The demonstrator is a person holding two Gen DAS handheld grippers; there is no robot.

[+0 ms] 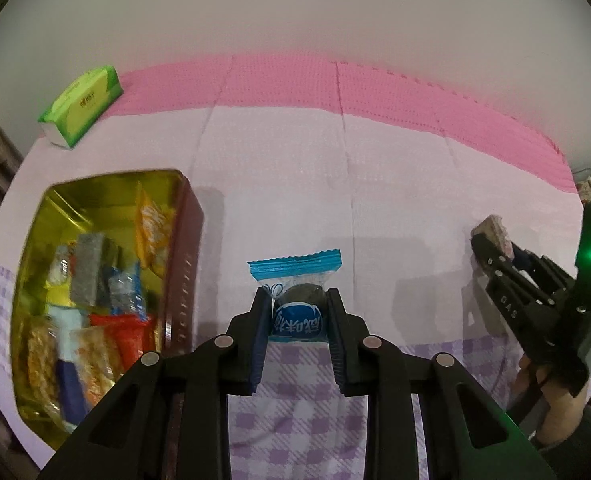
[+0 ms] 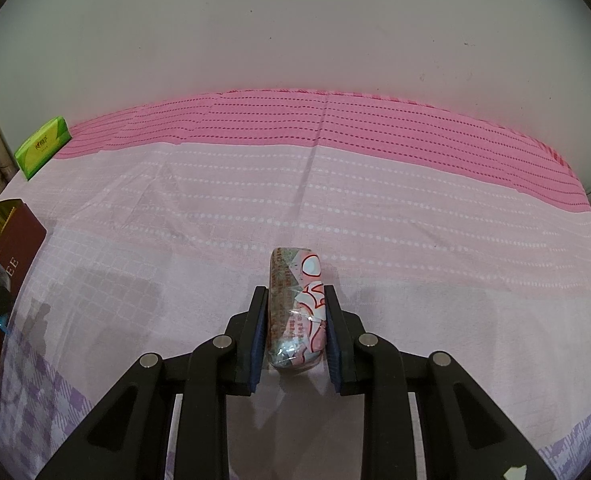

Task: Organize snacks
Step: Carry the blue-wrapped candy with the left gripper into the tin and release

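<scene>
My left gripper [image 1: 298, 300] is shut on a blue-and-clear snack packet [image 1: 295, 292] with a dark round sweet inside, held just above the cloth. To its left stands an open tin [image 1: 183, 240] with dark red walls and a gold inside, holding several wrapped snacks [image 1: 95, 292]. My right gripper [image 2: 295, 300] is shut on a pink-and-white wrapped snack bar [image 2: 295, 308]. In the left wrist view the right gripper [image 1: 491, 246] shows at the far right with the bar [image 1: 491, 230] at its tips.
A green tissue pack [image 1: 81, 106] lies at the back left; it also shows in the right wrist view [image 2: 41, 146]. A pink and lilac cloth [image 2: 415, 240] covers the surface. The tin's edge [image 2: 15, 248] sits far left in the right wrist view. A white wall runs behind.
</scene>
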